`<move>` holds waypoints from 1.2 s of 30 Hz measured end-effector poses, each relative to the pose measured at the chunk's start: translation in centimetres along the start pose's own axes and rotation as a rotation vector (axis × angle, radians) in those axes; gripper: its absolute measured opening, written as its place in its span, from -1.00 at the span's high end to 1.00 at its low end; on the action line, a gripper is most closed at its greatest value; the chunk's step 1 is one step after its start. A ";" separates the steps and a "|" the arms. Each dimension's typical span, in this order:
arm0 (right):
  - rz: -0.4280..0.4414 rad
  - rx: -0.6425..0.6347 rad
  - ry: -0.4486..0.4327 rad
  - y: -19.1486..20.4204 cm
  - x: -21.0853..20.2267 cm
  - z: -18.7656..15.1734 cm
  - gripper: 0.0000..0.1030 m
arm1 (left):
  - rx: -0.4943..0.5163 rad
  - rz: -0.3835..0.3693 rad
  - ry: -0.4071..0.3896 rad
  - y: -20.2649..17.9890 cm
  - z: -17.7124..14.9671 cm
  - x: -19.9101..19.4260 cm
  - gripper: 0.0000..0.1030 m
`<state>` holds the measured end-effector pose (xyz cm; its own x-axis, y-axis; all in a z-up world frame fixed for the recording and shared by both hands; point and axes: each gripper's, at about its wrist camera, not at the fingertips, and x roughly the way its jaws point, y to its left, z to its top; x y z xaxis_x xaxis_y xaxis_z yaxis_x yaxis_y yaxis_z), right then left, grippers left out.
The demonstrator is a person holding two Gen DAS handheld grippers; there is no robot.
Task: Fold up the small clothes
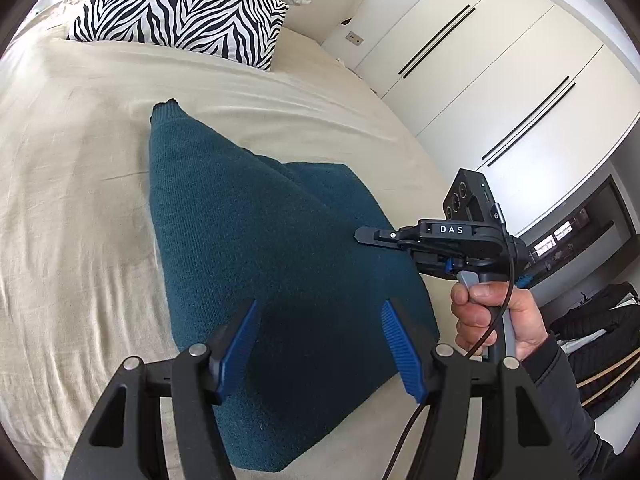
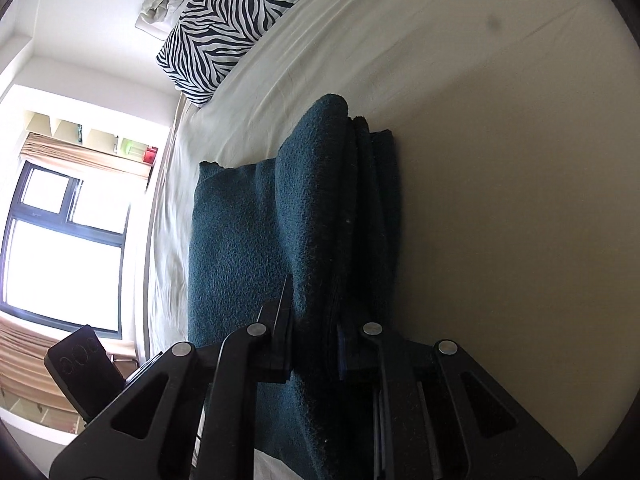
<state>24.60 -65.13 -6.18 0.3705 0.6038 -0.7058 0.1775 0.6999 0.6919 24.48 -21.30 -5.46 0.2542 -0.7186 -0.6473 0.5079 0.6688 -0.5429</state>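
The bed (image 1: 80,184), covered in a cream sheet, is carrying the whole work area, with a zebra-print pillow (image 1: 180,4) lying at its far end near the headboard and white wardrobe doors (image 1: 500,80) standing beyond the bed's right side.

The teal knit garment (image 1: 248,240) is lying on the sheet mid-bed, partly folded. Its long axis is running away from both cameras toward the pillow, narrowing to a far corner. In the right wrist view a fold of the cloth is standing up as a ridge along that same axis, with several layers stacked at its right-hand edge.

The right gripper (image 2: 316,336) is gripping that ridge at its near end, fingers pressed together on the layered teal fabric; seen from the left wrist view (image 1: 362,236), it is reaching in from the garment's right edge.

The left gripper (image 1: 320,344) is hanging over the near end of the garment with its blue pads (image 1: 394,344) spread apart and nothing between them.

Judgement: the right hand is the one engaged; the fold appears set to travel across the long axis, toward the left gripper's side.
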 end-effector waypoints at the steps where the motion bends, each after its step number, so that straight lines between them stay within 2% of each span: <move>1: 0.005 0.010 -0.002 -0.4 0.1 0.1 0.73 | 0.004 0.006 0.004 0.0 0.0 0.3 -0.27; 3: 0.015 0.040 -0.003 -1.7 0.5 0.1 0.73 | 0.009 0.017 0.013 0.0 0.3 1.2 -0.27; 8: 0.109 0.108 -0.022 -3.7 0.9 -0.6 0.70 | 0.013 0.050 0.047 0.8 0.4 2.9 -0.24; 11: 0.039 0.111 -0.061 -3.0 -1.6 -0.9 0.62 | 0.033 0.056 -0.006 0.3 1.3 1.5 -0.23; 13: -0.004 0.082 -0.135 -2.1 -4.0 -0.8 0.42 | 0.055 0.057 -0.056 -0.1 2.7 0.6 -0.24; 14: 0.016 0.071 -0.158 -1.6 -4.9 -0.6 0.31 | 0.058 0.054 -0.061 0.0 3.7 0.8 -0.24; 15: 0.055 0.065 -0.172 -1.0 -5.4 -0.5 0.01 | 0.059 0.058 -0.059 0.1 4.5 1.3 -0.24; 16: 0.091 0.050 -0.176 -0.1 -5.5 -0.2 -0.09 | 0.061 0.066 -0.054 0.2 5.5 2.0 -0.24; 20: 0.163 -0.016 -0.112 3.6 -2.0 1.7 -0.09 | 0.053 0.115 -0.014 1.4 8.3 5.7 -0.21; 22: 0.174 0.018 -0.079 3.6 0.2 2.5 -0.09 | 0.022 0.148 0.018 2.7 8.9 7.5 -0.15; 24: 0.141 0.072 -0.059 2.4 2.2 3.2 -0.07 | 0.010 0.169 0.042 4.0 8.8 8.8 -0.04; 25: 0.134 0.086 -0.065 1.5 3.0 3.5 0.03 | 0.024 0.181 0.034 4.3 8.6 9.0 0.03; 26: 0.149 0.096 -0.086 0.7 3.1 3.7 0.11 | 0.036 0.189 0.029 4.4 8.5 9.3 0.03; 28: 0.178 0.130 -0.102 -1.3 3.3 3.9 0.49 | 0.062 0.209 0.027 4.2 8.3 9.7 0.03; 31: 0.233 0.137 -0.111 -2.6 2.9 3.7 0.51 | 0.059 0.209 0.030 4.5 8.4 10.0 0.01; 35: 0.134 0.084 -0.160 -0.7 0.2 2.5 0.43 | 0.051 0.199 0.009 4.1 7.9 8.1 0.03; 36: 0.145 0.058 -0.162 0.2 -0.7 1.7 0.39 | 0.048 0.213 -0.003 3.7 7.5 7.0 0.03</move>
<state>25.90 -66.08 -5.32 0.5369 0.6240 -0.5678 0.1623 0.5840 0.7953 34.28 -25.32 -7.97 0.3622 -0.5628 -0.7430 0.4812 0.7956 -0.3680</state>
